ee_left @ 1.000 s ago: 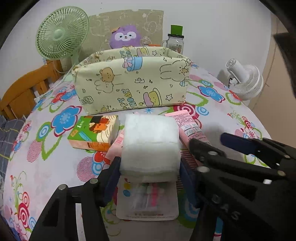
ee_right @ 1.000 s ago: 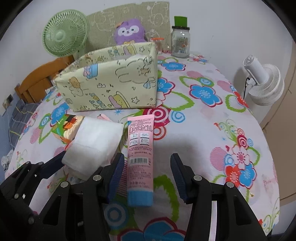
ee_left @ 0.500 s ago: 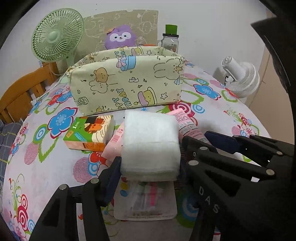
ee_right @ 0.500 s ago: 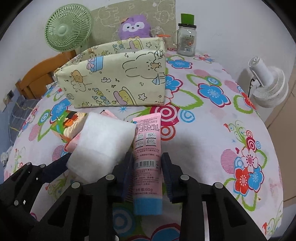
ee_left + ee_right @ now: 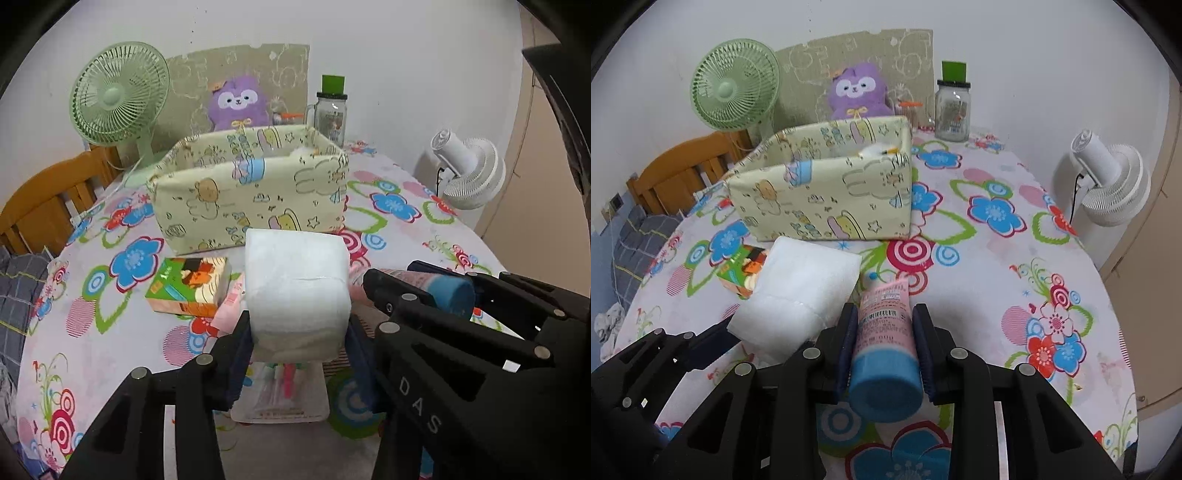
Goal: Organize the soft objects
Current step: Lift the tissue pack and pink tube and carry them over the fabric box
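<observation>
Pinching a white, plastic-wrapped tissue pack at its near end, the left gripper is holding it above the flowered tablecloth; its jaws have just been closing on the soft pack. Beside it, the right gripper is clamping a pink tube with a blue cap, tilted cap-end toward the camera. Under the pack a flat clear packet is lying, and a small green-and-orange tissue box is sitting just left. Farther back, the open-topped yellow fabric bin is standing with bare cloth around it. Behind are crowding a green fan, purple plush and glass jar.
</observation>
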### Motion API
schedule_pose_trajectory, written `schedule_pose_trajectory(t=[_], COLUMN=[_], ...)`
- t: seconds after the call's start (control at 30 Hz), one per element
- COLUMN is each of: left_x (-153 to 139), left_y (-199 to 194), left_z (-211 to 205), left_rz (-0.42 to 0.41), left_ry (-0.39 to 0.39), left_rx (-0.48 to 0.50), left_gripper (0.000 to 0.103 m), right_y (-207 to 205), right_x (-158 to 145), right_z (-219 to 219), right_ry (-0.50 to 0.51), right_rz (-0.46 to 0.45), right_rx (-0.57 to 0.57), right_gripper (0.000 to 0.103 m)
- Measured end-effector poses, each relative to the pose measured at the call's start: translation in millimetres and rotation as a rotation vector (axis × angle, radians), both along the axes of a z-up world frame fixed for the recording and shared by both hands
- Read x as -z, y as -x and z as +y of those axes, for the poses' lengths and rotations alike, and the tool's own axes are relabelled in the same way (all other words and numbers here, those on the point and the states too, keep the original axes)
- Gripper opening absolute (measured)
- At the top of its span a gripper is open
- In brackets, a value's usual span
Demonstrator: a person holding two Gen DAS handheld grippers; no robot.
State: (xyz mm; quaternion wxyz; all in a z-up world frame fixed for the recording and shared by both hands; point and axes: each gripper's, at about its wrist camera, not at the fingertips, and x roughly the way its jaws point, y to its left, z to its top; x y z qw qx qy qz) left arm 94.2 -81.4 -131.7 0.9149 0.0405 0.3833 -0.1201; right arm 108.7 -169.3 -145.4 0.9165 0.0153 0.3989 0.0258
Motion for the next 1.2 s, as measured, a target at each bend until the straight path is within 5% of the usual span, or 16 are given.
schedule_pose_trajectory(t=[1.2], left_x=[-90], left_y=[-4], left_z=[23], left_rz=[-0.137], left_ry=[0.034], left_rx=[-0.016], left_gripper=[0.049], right_y=[2], right_x=[-93], right_z=[26], right_ry=[0.018], right_rz=[-0.160], right_rx=[-0.030], right_gripper=[0.032])
